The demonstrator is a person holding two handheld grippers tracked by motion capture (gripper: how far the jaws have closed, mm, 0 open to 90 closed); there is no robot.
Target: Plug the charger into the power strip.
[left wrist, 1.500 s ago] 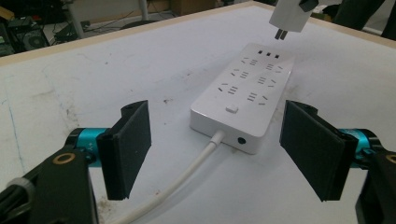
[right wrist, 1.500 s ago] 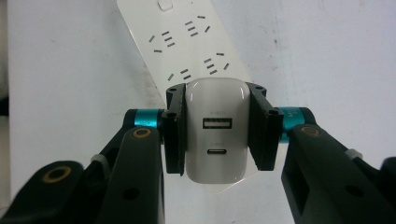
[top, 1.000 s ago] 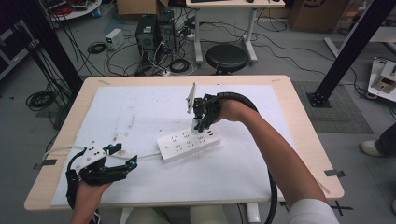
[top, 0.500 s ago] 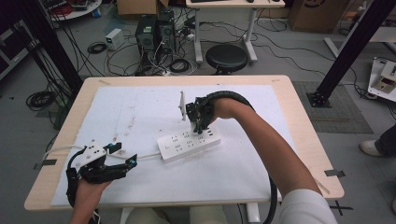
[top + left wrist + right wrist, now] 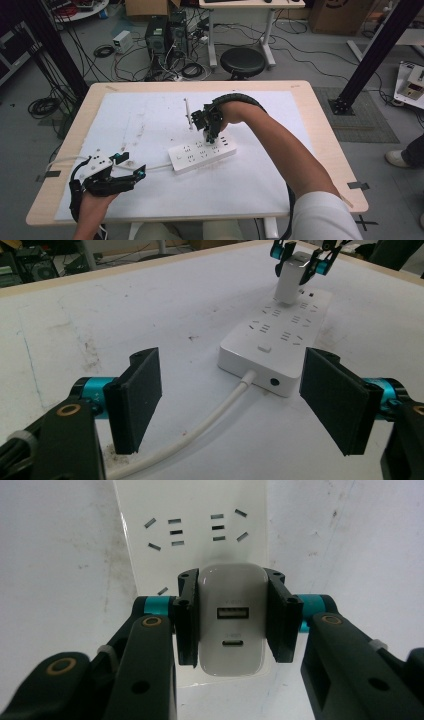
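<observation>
From the high view, the right gripper (image 5: 210, 131) points down at the strip (image 5: 202, 151) on the white table (image 5: 150, 115), the left gripper (image 5: 112, 172) nearby. The left gripper view has its jaws spread wide, the cord (image 5: 200, 430) between them. The right gripper view has its jaws clamping the charger (image 5: 231, 617) over the strip's sockets.

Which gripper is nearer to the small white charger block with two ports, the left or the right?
Right. The right gripper is shut on the small white charger block above the white power strip. The left gripper is open near the strip's cable end, well apart from it.
</observation>
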